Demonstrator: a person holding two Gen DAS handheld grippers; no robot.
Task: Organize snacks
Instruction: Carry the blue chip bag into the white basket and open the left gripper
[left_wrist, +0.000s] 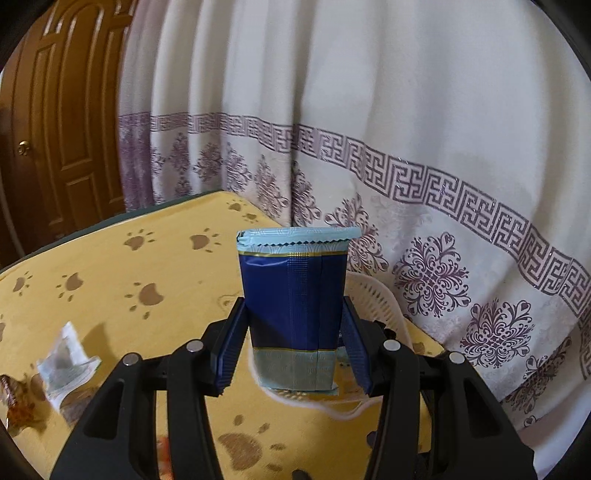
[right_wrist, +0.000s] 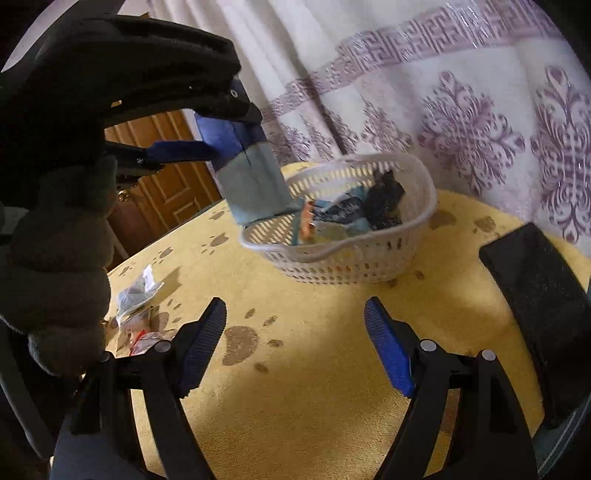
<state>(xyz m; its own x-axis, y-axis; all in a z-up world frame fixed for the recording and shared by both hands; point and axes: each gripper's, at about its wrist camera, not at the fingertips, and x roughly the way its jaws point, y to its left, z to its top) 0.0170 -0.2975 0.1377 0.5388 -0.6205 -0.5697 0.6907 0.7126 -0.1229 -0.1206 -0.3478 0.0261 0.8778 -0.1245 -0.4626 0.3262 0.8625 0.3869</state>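
Observation:
My left gripper (left_wrist: 293, 332) is shut on a dark blue snack packet (left_wrist: 293, 302) with pale blue ends, held upright in the air. The right wrist view shows that packet (right_wrist: 249, 173) hanging over the near left rim of a white plastic basket (right_wrist: 354, 254), the left gripper (right_wrist: 218, 136) gripped by a gloved hand (right_wrist: 59, 236). Several snack packs (right_wrist: 354, 214) lie inside the basket. My right gripper (right_wrist: 295, 347) hovers open and bare above the yellow paw-print tablecloth (right_wrist: 314, 387), short of the basket.
Loose wrappers lie at the table's left side (left_wrist: 66, 362) (right_wrist: 138, 314). A flat black object (right_wrist: 543, 314) rests at the right edge. A white and purple curtain (left_wrist: 406, 147) hangs close behind the table, and a brown wooden door (left_wrist: 62, 129) stands at the left.

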